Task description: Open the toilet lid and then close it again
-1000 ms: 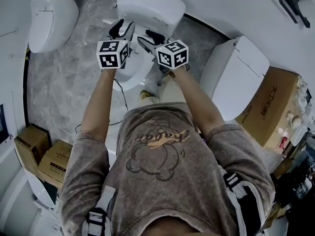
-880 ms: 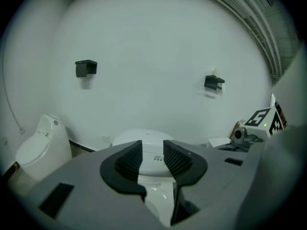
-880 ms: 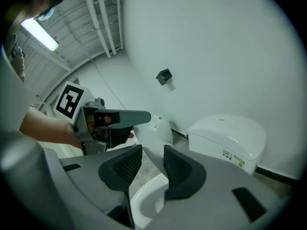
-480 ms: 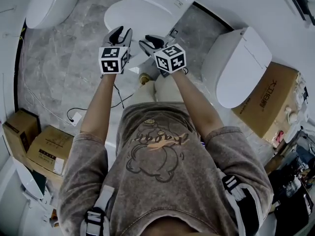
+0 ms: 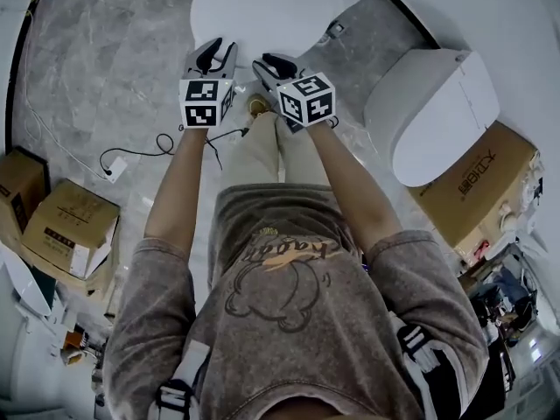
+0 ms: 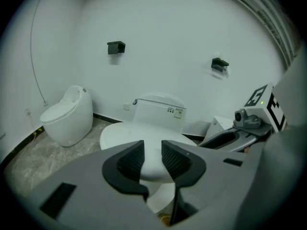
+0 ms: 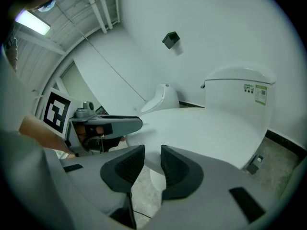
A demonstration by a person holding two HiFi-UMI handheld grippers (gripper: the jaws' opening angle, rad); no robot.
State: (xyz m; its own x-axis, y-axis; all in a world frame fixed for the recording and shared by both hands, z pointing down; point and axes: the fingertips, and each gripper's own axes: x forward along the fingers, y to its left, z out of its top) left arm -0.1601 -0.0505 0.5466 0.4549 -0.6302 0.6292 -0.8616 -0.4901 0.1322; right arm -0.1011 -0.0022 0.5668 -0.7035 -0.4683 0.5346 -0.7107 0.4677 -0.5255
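Note:
The white toilet [image 5: 254, 11] stands at the top of the head view with its lid [image 6: 144, 140] down flat on the bowl. Both grippers hover side by side just in front of the lid's front edge, not touching it. My left gripper [image 5: 214, 57] has its jaws closing, with a narrow gap and nothing between the pads [image 6: 130, 159]. My right gripper [image 5: 269, 64] is closing too, its pads [image 7: 173, 166] apart and empty. The right gripper view shows the lid [image 7: 206, 128] ahead, with the tank [image 7: 237, 92] behind it.
A second toilet [image 5: 437, 112] stands at the right, and a third [image 6: 67, 116] at the left by the wall. Cardboard boxes [image 5: 70, 234] sit on the floor at left, and one more box [image 5: 477, 191] at right. A cable [image 5: 157, 147] lies across the marble floor.
Both grippers have drawn back from over the toilet toward the person and now sit lower, in front of the lid's front edge. The toilet has slid toward the top of the head view.

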